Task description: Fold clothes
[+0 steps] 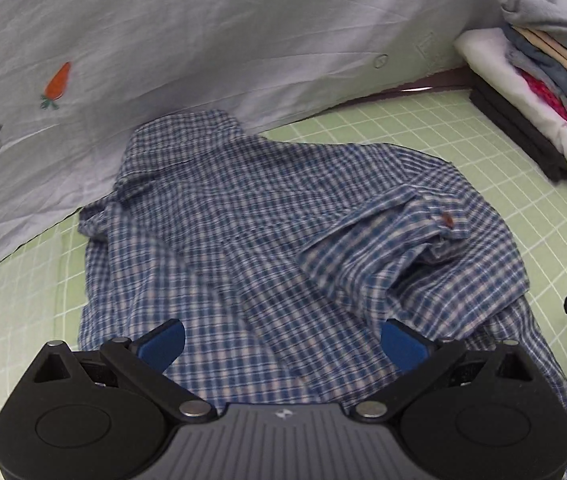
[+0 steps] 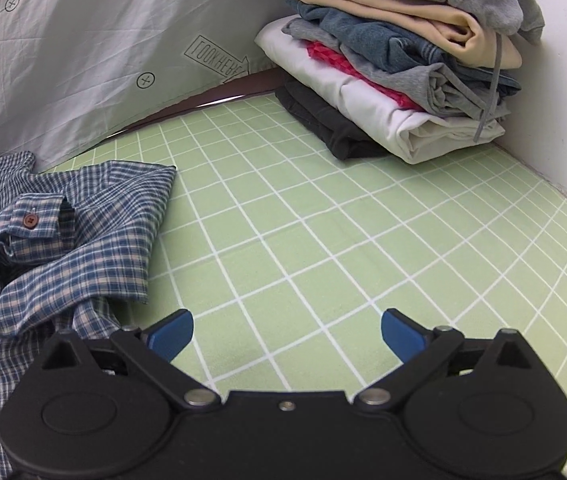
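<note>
Your left gripper (image 1: 281, 344) and right gripper (image 2: 286, 334) were both spread, empty; you needed to flatten the shirt's (image 1: 243, 216) sleeve (image 1: 383, 240) first.

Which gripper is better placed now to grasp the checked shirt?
Left. The left gripper is open directly over the checked shirt. The right gripper is open over bare green mat, with the shirt off to its side.

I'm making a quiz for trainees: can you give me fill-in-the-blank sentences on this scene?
1. The checked shirt lies on a ____ gridded mat.
2. Both the left gripper and right gripper are ____.
3. The top garment of the folded stack is ____.

Missing words: green; open; grey
</note>
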Action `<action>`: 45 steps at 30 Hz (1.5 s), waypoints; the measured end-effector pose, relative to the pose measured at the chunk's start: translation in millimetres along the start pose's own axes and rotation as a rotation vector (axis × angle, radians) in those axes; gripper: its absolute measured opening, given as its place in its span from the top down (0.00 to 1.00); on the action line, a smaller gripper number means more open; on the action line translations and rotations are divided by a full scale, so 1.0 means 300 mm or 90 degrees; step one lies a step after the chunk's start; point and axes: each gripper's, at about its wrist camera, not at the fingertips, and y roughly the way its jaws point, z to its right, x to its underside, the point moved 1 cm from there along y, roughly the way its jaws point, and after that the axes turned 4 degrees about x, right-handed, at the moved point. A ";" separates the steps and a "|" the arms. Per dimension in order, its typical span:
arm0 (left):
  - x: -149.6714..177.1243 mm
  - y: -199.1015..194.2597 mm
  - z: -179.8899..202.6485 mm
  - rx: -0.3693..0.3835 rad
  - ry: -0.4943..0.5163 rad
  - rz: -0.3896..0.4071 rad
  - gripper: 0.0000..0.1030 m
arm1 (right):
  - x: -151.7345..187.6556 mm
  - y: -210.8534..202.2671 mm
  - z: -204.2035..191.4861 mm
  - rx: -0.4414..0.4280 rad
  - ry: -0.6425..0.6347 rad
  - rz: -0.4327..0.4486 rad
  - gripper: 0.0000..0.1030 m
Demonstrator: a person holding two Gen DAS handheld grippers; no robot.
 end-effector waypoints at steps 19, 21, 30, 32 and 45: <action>-0.014 0.175 0.017 0.080 -0.061 -0.055 0.93 | -0.005 0.032 0.010 0.028 0.007 -0.030 0.01; -0.007 0.155 0.003 0.082 -0.066 -0.045 0.93 | -0.005 0.006 -0.008 0.022 -0.003 -0.023 0.01; 0.013 0.039 -0.043 0.094 -0.065 0.003 0.94 | 0.010 -0.113 -0.083 0.006 -0.035 0.001 0.01; 0.011 0.012 -0.062 0.097 -0.066 0.017 0.94 | 0.021 -0.142 -0.100 0.008 -0.042 0.004 0.01; 0.014 -0.219 -0.390 0.086 -0.203 0.165 0.95 | 0.081 -0.314 -0.230 0.023 -0.063 0.014 0.01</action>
